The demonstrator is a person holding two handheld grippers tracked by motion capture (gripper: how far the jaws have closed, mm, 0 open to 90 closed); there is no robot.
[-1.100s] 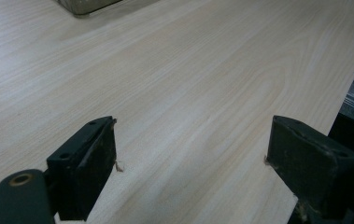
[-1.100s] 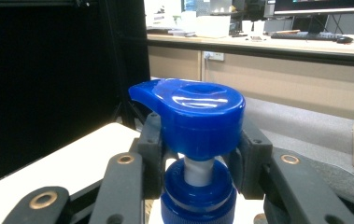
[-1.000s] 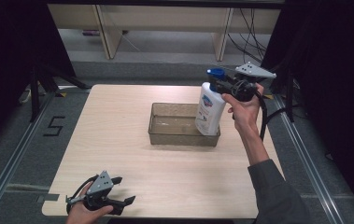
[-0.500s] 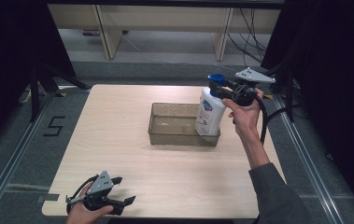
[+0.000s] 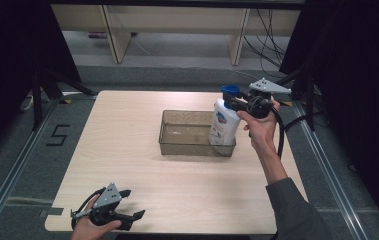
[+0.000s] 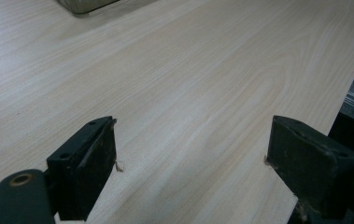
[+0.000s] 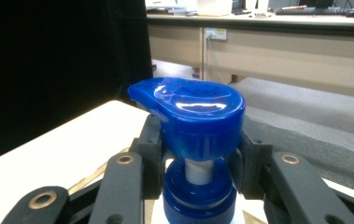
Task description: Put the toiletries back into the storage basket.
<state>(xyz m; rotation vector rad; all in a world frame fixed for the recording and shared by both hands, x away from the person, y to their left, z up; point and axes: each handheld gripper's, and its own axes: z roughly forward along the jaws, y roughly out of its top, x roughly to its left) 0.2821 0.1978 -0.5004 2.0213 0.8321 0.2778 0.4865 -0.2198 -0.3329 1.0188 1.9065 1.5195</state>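
Note:
A white pump bottle point(image 5: 223, 125) with a blue pump head point(image 5: 230, 90) stands upright in the right end of a clear plastic bin point(image 5: 187, 148) on the wooden table. My right gripper point(image 5: 234, 102) is shut on the bottle's neck just under the pump head point(image 7: 188, 112), its jaws pressing on both sides of my right gripper point(image 7: 198, 163) centre. I cannot tell if the bottle's base touches the bin floor. My left gripper point(image 5: 133, 204) rests low at the table's near left corner, open, with nothing between its jaws point(image 6: 191, 154).
The table point(image 5: 127, 150) is bare wood around the bin. Its near edge and right edge lie close to my left gripper. Dark stands and cables flank the table, and light desks stand beyond its far side.
My right gripper has sunk a little with the bottle, lowering it into the bin's right end. The left gripper has kept still.

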